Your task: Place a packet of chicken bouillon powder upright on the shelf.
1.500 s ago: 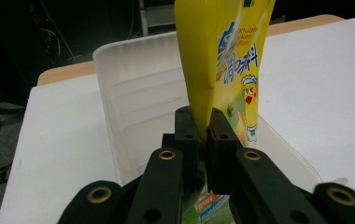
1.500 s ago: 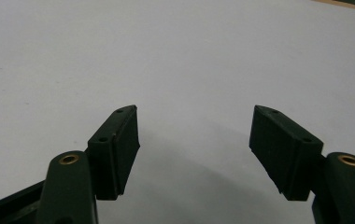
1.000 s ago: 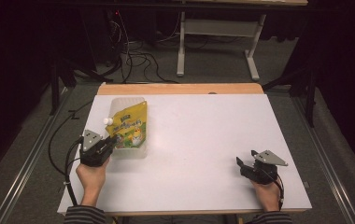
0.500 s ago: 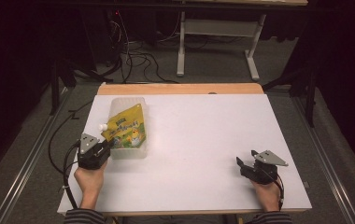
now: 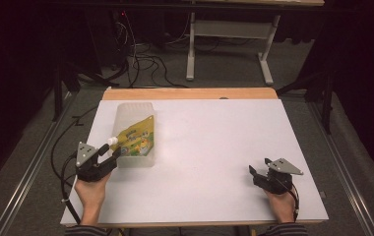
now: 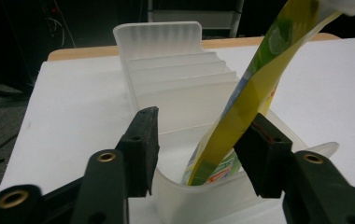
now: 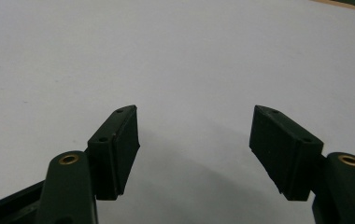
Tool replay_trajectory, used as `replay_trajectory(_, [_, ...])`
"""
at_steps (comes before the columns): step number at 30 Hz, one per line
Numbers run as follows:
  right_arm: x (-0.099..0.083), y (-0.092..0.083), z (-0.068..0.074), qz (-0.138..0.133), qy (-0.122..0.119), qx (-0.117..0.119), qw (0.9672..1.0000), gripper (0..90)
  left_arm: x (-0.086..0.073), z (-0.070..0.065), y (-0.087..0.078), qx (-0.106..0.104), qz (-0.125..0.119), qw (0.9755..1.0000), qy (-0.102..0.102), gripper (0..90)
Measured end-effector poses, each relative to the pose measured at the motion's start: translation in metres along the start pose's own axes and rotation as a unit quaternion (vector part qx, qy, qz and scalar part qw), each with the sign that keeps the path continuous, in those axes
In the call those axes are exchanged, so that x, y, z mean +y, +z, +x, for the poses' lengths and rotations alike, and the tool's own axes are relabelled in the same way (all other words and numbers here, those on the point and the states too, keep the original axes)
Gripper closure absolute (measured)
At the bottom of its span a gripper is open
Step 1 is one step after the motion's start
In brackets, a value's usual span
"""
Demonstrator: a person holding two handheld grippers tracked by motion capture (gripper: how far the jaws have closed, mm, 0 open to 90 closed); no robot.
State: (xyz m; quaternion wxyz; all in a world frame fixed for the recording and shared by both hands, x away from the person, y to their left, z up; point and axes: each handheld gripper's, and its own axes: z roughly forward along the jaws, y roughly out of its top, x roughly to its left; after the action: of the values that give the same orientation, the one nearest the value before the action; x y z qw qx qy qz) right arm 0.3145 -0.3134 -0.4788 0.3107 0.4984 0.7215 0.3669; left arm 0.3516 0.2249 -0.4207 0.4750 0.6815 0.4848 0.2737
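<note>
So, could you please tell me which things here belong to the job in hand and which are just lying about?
In the job:
- yellow pouch, standing in the rack
- translucent slotted rack
- left gripper, open at the rack's near end

Lying about:
- right gripper, open over bare table
- floor cables

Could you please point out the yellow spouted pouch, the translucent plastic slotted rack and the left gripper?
Yellow spouted pouch [image 5: 137, 137], high view, printed face.
Translucent plastic slotted rack [image 6: 157, 39], left gripper view, far end wall.
Left gripper [image 5: 114, 154], high view, between its fingertips.
</note>
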Motion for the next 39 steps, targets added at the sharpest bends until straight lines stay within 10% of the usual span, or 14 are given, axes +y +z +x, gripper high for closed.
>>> replay_trajectory(39, [0.0,0.0,0.0,0.001,-0.003,0.001,1.0,33.8,-0.009,-0.041,-0.037,-0.041,-0.014,0.9989,0.016,37.1])
